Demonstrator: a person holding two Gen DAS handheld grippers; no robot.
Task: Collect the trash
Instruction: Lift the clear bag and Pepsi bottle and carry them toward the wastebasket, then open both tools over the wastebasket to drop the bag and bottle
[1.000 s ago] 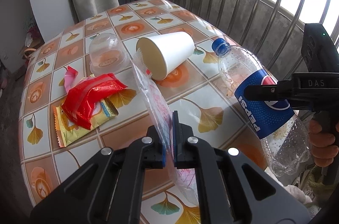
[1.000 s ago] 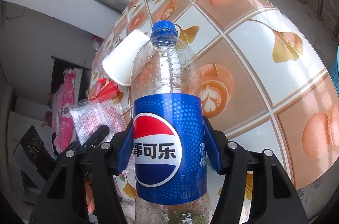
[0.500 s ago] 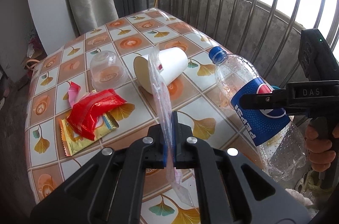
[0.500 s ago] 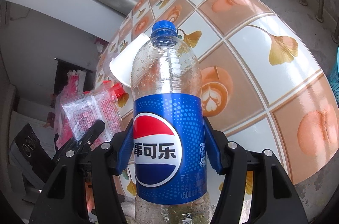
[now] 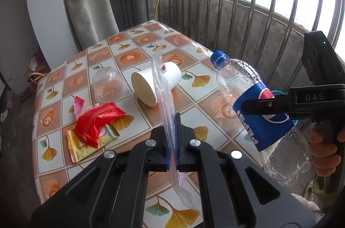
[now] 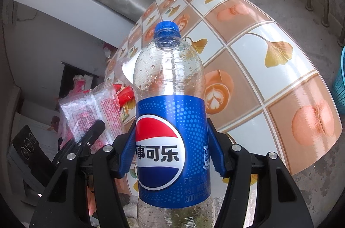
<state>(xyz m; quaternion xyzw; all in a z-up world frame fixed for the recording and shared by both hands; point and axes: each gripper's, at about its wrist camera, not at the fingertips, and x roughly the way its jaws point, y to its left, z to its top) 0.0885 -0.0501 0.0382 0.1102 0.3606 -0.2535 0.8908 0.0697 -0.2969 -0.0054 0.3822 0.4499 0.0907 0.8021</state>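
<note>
The Pepsi bottle (image 6: 172,120) is clamped at its blue label by the right gripper (image 6: 171,150), held tilted beside the table (image 5: 215,102) edge. The left gripper (image 5: 172,141) pinches a clear wrapper (image 5: 163,98) above the table.

Left gripper (image 5: 172,141) pinches a clear plastic wrapper (image 5: 166,102) at lower centre — Pepsi bottle (image 5: 256,111) clamped in the right gripper (image 5: 254,108) at right.

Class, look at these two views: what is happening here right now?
Someone is clearing trash with two handheld grippers. The left gripper pinches a clear plastic wrapper; the right gripper grips an empty Pepsi bottle. On the table lie a tipped paper cup, a clear dome lid and red and yellow wrappers.
</note>
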